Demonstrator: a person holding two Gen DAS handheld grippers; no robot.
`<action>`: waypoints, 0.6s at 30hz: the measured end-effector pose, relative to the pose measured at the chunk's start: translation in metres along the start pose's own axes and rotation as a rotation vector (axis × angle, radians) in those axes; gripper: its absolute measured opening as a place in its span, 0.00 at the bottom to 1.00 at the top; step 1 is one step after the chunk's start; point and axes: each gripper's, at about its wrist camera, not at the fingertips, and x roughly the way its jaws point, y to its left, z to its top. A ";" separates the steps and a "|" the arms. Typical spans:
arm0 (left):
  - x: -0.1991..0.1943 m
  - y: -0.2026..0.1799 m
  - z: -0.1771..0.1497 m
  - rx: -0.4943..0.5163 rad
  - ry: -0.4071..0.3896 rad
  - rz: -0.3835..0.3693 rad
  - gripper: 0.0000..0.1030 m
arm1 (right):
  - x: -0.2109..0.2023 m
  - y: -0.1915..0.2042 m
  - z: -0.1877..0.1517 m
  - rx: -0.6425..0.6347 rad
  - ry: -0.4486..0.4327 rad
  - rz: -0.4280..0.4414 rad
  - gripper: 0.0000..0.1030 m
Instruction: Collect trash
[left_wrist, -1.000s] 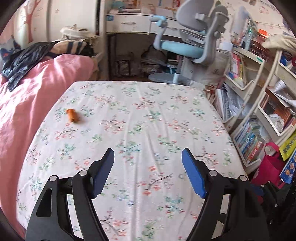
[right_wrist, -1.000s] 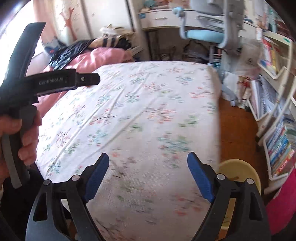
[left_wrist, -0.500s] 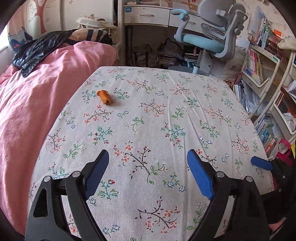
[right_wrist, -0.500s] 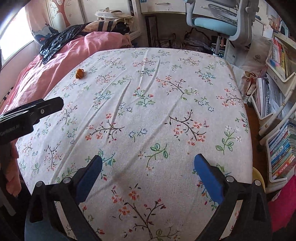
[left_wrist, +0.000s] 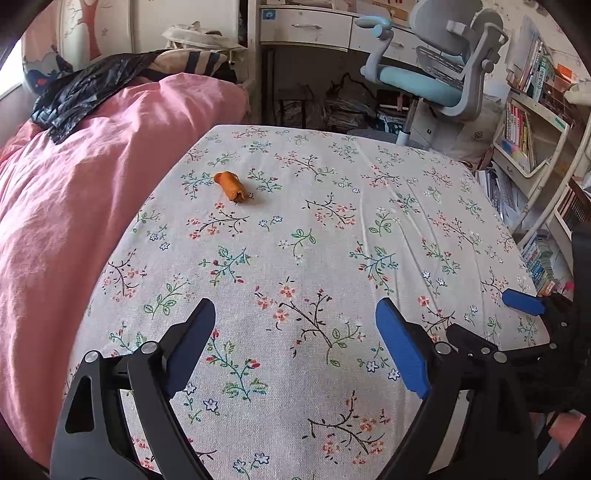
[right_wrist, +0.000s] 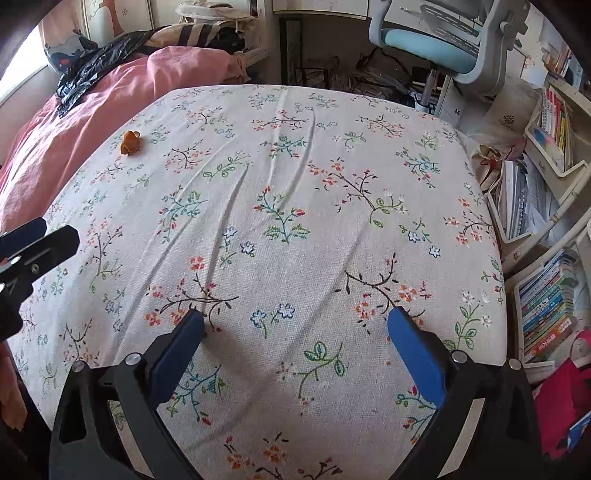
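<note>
A small orange scrap of trash (left_wrist: 231, 185) lies on the flowered tablecloth (left_wrist: 332, 229), far left of the table; the right wrist view has the same scrap (right_wrist: 130, 142) near the table's left edge. My left gripper (left_wrist: 295, 314) hovers over the near part of the cloth, open, nothing between its blue pads. My right gripper (right_wrist: 295, 319) hangs over the cloth too, open and empty. The left gripper's tip (right_wrist: 40, 240) pokes in at the left of the right wrist view. A blue fingertip (left_wrist: 522, 302) of the right gripper shows at the right of the left wrist view.
A pink quilt (left_wrist: 74, 192) on a bed borders the table's left, with a black plastic bag (left_wrist: 85, 92) on it. Behind stand a desk and a blue-grey office chair (left_wrist: 439, 74). White bookshelves (right_wrist: 546, 206) crowd the right side.
Both grippers moved in over the table and tipped downward. The orange scrap now sits larger and closer in the left wrist view. Both sets of jaws spread slightly wider.
</note>
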 end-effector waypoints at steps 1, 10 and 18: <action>0.001 0.002 0.001 -0.006 0.001 0.000 0.83 | 0.000 0.000 0.001 -0.001 -0.004 0.000 0.93; 0.011 0.005 0.012 -0.037 -0.010 0.003 0.87 | 0.011 -0.004 0.018 -0.058 -0.021 0.034 0.94; 0.019 0.004 0.028 -0.036 -0.018 0.016 0.93 | 0.013 -0.005 0.021 -0.061 -0.025 0.040 0.94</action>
